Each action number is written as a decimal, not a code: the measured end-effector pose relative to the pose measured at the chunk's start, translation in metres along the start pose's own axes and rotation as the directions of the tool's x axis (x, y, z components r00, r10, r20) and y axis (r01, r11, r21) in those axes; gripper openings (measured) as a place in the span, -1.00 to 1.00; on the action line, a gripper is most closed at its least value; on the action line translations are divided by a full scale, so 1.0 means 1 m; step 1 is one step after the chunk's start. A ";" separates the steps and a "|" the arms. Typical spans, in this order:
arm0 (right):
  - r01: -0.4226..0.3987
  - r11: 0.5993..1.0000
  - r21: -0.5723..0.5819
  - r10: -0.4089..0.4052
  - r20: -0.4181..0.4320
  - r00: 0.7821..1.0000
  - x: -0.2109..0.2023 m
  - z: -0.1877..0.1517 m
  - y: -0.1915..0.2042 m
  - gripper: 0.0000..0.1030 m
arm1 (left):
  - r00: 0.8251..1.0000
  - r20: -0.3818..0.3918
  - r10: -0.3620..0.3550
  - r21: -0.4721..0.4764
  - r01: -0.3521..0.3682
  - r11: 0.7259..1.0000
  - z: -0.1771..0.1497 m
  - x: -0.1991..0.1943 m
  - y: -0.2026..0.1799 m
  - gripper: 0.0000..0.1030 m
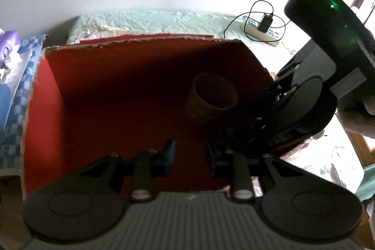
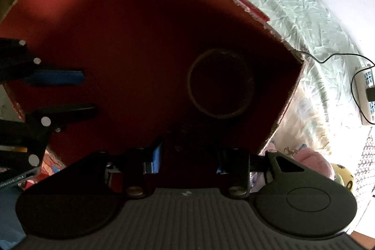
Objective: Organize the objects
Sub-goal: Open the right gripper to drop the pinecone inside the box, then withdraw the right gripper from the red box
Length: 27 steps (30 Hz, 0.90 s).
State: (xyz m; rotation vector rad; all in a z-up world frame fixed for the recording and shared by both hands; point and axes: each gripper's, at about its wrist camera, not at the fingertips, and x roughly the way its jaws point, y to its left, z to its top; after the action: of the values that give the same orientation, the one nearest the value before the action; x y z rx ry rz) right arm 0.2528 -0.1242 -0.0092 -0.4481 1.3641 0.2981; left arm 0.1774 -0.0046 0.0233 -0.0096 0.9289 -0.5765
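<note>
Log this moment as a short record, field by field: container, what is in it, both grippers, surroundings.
container: red cardboard box, open top, torn rim
contents: one round woven cup, upright, near the box's right wall
left gripper: open, empty, over the box's near edge
right gripper: open, empty, over the box near the cup
surface: pale green crumpled sheet behind the box
other: white power strip with a black charger plugged in, on the sheet
</note>
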 end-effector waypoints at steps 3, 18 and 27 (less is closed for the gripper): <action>-0.012 0.999 0.033 0.011 0.024 1.000 -0.001 -0.002 -0.002 -0.26 | 1.000 0.003 0.014 -0.004 -0.014 1.000 0.001 0.000 0.003 -0.44; -0.189 0.940 0.284 0.109 0.277 0.955 -0.021 -0.019 -0.008 -0.27 | 0.983 0.028 0.182 -0.017 -0.181 0.983 0.005 -0.019 0.001 -0.40; -0.218 0.904 0.369 0.056 0.404 0.913 -0.035 -0.043 -0.001 -0.27 | 0.953 0.013 0.304 -0.018 -0.304 0.953 0.000 -0.025 -0.009 -0.30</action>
State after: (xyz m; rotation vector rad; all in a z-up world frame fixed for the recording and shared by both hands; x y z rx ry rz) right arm 0.2094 -0.1437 0.0194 0.0626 1.0321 0.1971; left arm 0.1620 -0.0002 0.0438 0.1135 0.8982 -0.2826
